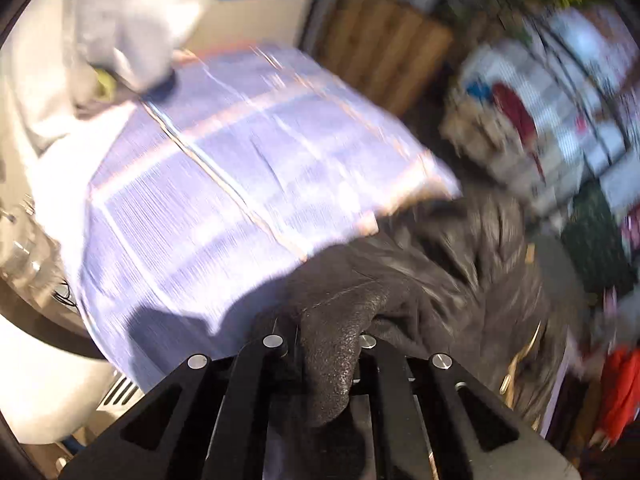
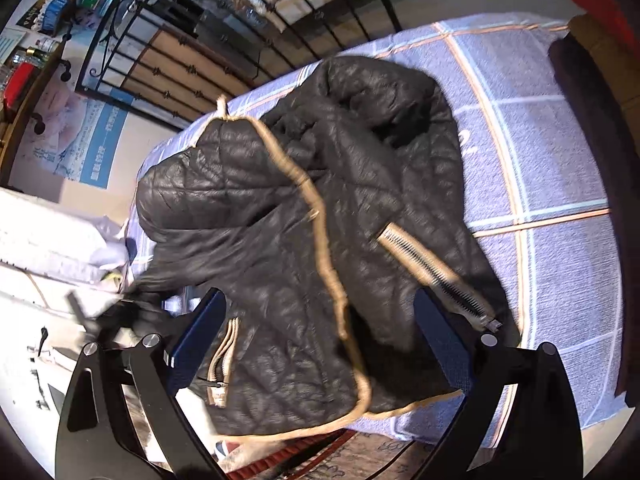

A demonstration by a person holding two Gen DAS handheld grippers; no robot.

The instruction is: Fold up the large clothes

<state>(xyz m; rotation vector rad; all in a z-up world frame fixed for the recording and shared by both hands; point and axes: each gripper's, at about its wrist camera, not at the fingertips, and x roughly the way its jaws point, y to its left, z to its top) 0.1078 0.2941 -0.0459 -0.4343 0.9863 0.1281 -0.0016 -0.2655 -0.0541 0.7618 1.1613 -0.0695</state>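
Observation:
A black quilted jacket [image 2: 320,216] with tan trim and metal zips lies crumpled on a bed with a lilac checked sheet [image 2: 560,152]. My right gripper [image 2: 320,344] is open, its blue pads hovering over the jacket's lower hem, holding nothing. In the blurred left wrist view my left gripper [image 1: 328,344] is shut on a fold of the jacket [image 1: 440,264], pulling the black fabric up off the sheet [image 1: 224,184]. The left gripper also shows as a dark blur at the jacket's left edge in the right wrist view [image 2: 116,312].
A black iron bed frame [image 2: 192,40] stands at the far end. White pillows or bedding [image 2: 48,232] lie at the left. Cluttered shelves and bags [image 1: 540,120] stand beyond the bed. A patterned rug [image 2: 340,456] lies below the bed's near edge.

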